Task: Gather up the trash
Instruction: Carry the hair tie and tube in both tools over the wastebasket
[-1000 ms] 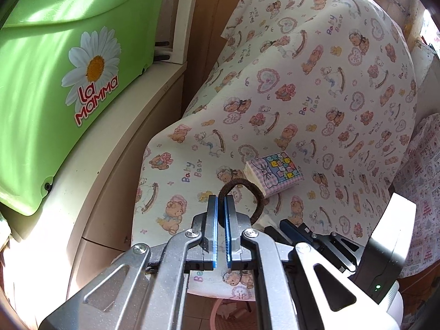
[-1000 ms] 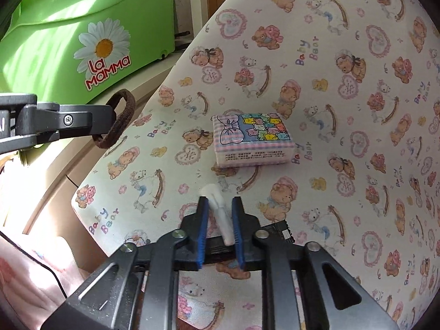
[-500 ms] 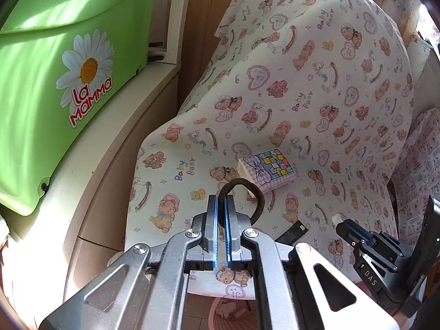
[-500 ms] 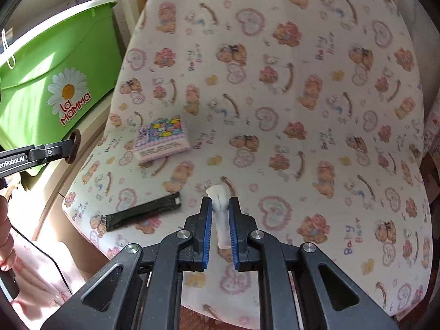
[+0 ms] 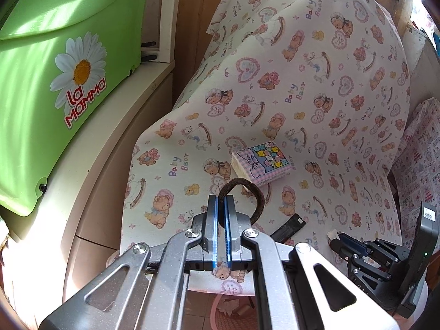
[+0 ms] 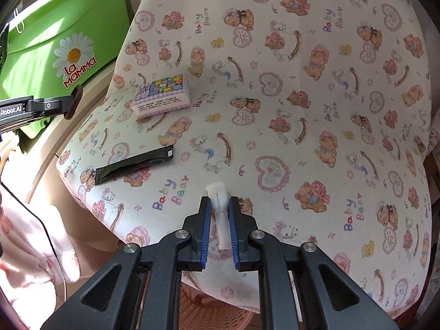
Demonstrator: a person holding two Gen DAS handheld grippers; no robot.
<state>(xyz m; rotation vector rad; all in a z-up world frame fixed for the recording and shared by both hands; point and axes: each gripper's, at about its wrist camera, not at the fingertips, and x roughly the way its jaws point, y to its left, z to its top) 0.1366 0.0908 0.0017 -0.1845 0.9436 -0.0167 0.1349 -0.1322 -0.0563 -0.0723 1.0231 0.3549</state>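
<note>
Your left gripper [image 5: 221, 206] is pinched shut on a brown hair tie [image 5: 246, 196], whose loop stands free above and to the right of the fingertips. Your right gripper [image 6: 220, 206] is clamped on a small white tube-like scrap [image 6: 220, 211], too small to identify, gripped along its length with the blunt end poking out past the fingertips. Both are held clear above the near edge of the worktop, which is covered by a bear-print cloth [image 6: 316, 110]. Judged from this pose, the pieces are being carried off the edge toward the pink basket [image 6: 214, 313] that shows below it, a likely bin.

Two things are left on the cloth. A flat black wrapper [image 6: 134, 165], creased and with a white label at one end, lies near the near-left corner, well apart from both grippers; it looks like trash yet to collect. A tissue pack [image 6: 162, 96] in pastel print sits farther back along the left edge and looks unopened, so probably not trash. A green bin [image 5: 55, 82] with a daisy logo stands beyond the worktop's left edge.
</note>
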